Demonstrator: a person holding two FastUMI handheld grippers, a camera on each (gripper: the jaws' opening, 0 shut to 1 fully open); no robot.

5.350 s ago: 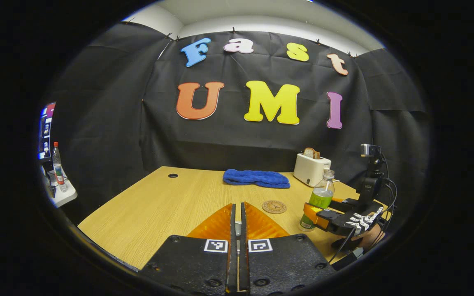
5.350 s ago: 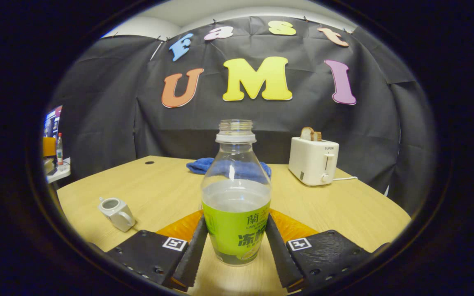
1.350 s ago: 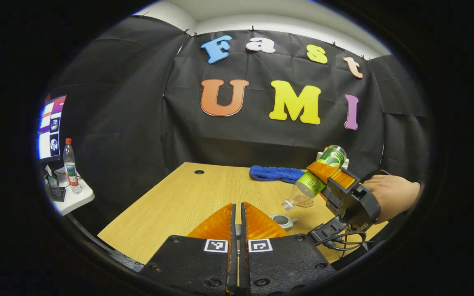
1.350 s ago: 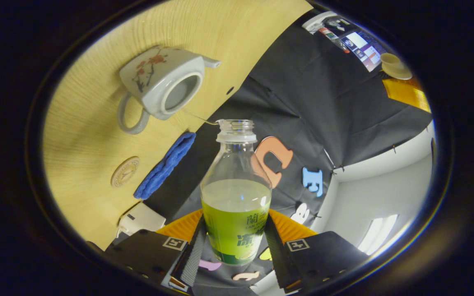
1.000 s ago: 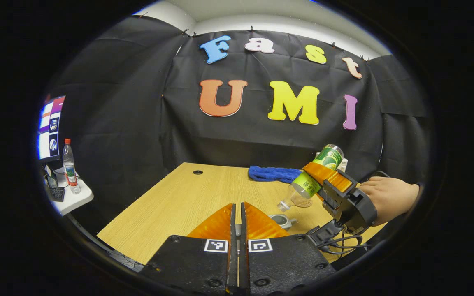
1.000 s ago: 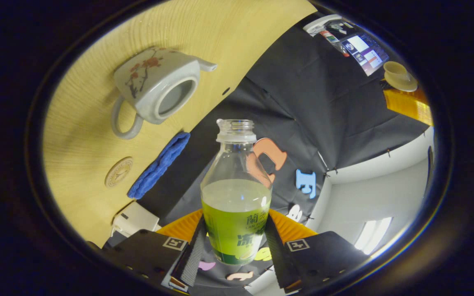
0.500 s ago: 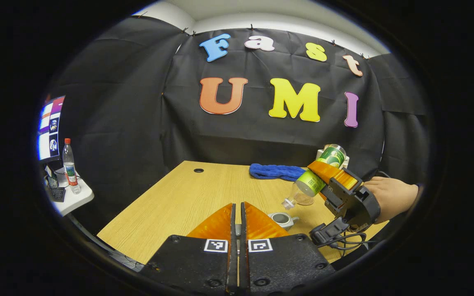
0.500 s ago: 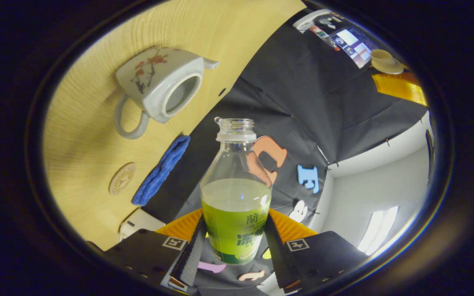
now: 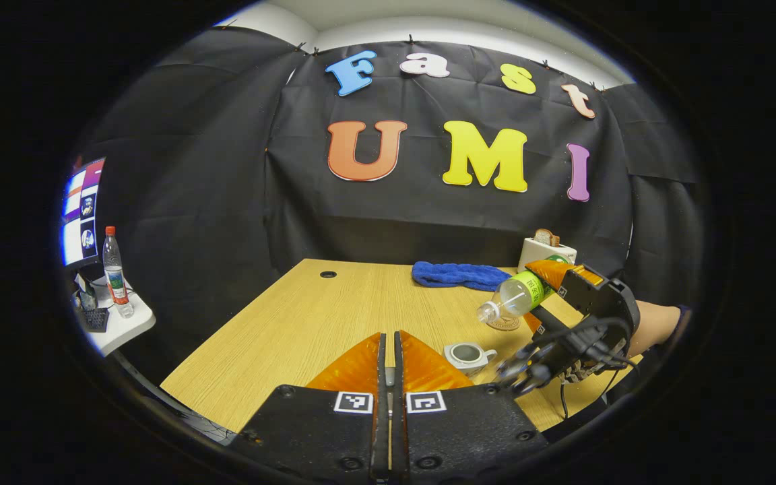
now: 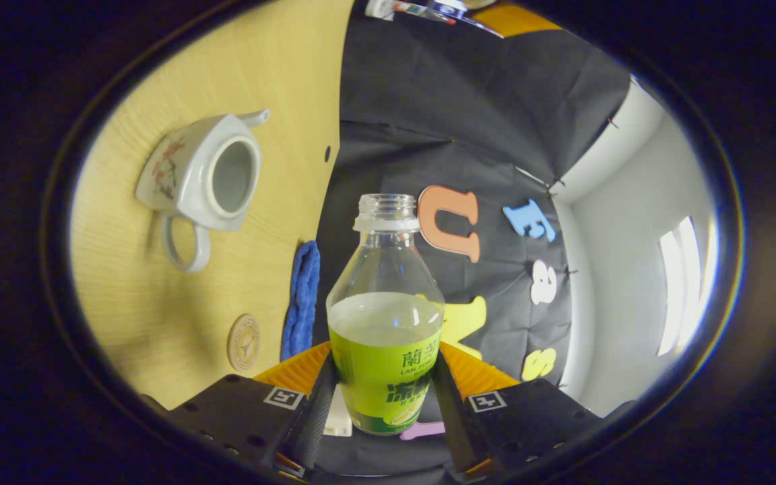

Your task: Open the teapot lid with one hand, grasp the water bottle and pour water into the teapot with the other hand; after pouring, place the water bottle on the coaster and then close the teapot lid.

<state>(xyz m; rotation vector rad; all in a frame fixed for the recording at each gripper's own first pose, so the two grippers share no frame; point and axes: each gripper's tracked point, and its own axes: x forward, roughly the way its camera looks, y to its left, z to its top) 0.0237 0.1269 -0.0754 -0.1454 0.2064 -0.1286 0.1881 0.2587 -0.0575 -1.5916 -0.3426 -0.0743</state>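
Right gripper (image 10: pixel 382 404) rolled water bottle (image 10: pixel 386 316) back toward level, off teapot (image 10: pixel 203 176)

A light wood-grain table (image 9: pixel 307 316) with a small round black hole (image 9: pixel 328 274) near its far left corner stands against the black cloth wall. A rumpled blue terry towel (image 9: pixel 459 275) lies along the far edge. Just to its right stands a white two-slot toaster (image 9: pixel 537 250) with a slice of browned bread (image 9: pixel 547 236) sticking up from the top. Off the table's left side, a small white side shelf (image 9: pixel 118 325) carries a clear plastic bottle with a red cap (image 9: pixel 114 271), upright. Behind it hangs a lit monitor screen (image 9: pixel 78 212).

In the right gripper view, the blue towel (image 10: pixel 302 300) lies at the table's edge.
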